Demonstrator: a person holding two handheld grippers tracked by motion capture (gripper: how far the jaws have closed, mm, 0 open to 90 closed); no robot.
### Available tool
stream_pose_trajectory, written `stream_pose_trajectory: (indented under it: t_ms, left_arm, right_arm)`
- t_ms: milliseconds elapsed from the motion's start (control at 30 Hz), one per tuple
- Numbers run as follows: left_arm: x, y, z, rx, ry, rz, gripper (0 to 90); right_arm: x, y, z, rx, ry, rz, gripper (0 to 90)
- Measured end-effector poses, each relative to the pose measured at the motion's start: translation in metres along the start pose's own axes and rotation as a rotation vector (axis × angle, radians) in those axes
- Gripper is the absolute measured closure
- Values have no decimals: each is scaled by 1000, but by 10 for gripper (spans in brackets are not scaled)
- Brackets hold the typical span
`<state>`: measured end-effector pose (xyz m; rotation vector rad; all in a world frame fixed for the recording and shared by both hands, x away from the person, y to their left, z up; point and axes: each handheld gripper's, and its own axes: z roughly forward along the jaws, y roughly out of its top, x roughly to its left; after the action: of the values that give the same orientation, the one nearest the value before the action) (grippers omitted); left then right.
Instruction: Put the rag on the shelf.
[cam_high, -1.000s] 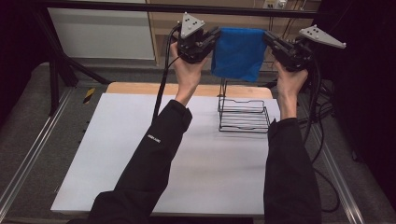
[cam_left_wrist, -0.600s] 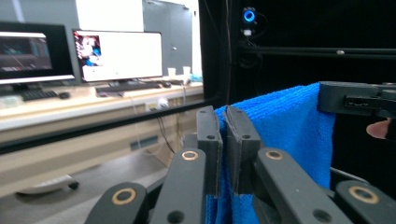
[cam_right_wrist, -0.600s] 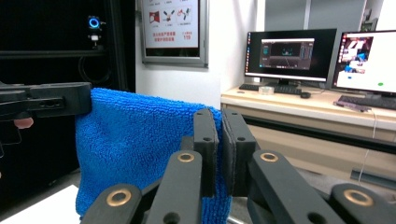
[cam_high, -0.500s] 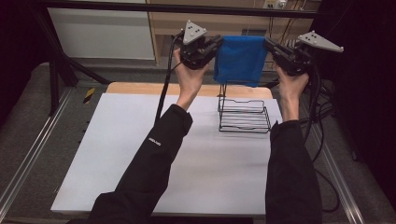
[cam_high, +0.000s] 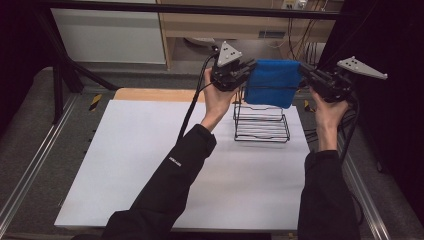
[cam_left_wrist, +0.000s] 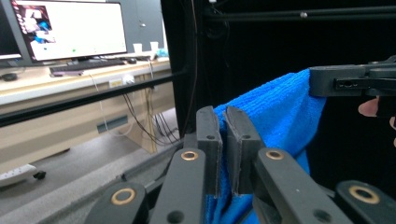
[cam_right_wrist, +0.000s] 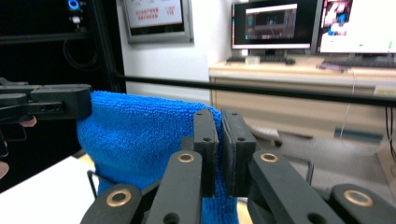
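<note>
high view: both claws, left claw (cam_high: 246, 74) and right claw (cam_high: 305, 75), clamped on the blue fluffy cloth (cam_high: 272, 82), stretched above the black wire rack (cam_high: 261, 122); draping it is left.

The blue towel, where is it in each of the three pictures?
High view: the blue towel hangs top centre, stretched between the left gripper and right gripper, above the wire rack.
Left gripper view: right of centre.
Right gripper view: left of centre.
Shared landmark: the towel's top edge, pinched at both ends.
</note>
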<state>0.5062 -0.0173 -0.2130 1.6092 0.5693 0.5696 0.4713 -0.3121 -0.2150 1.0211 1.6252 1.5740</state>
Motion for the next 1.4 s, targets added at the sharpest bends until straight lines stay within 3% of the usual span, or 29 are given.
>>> stream_pose_trajectory:
  t_ms: [267,700,967,1100,1400]
  left_arm:
    - [-2,-10,-7,42,-34,-19,841]
    - [-12,-11,-21,59,-97,-22,839]
    - [-16,-25,-24,143,-112,-37,835]
    - [-19,-37,-22,197,-112,-68,829]
    - [-24,-58,-15,257,-125,-74,804]
  right_arm:
    - [3,-9,-7,58,10,6,857]
    - [9,-10,-19,67,15,-15,856]
    - [12,-21,-26,117,40,-18,853]
    - [13,-31,-28,162,50,-15,842]
    - [8,-51,-31,212,42,-5,792]
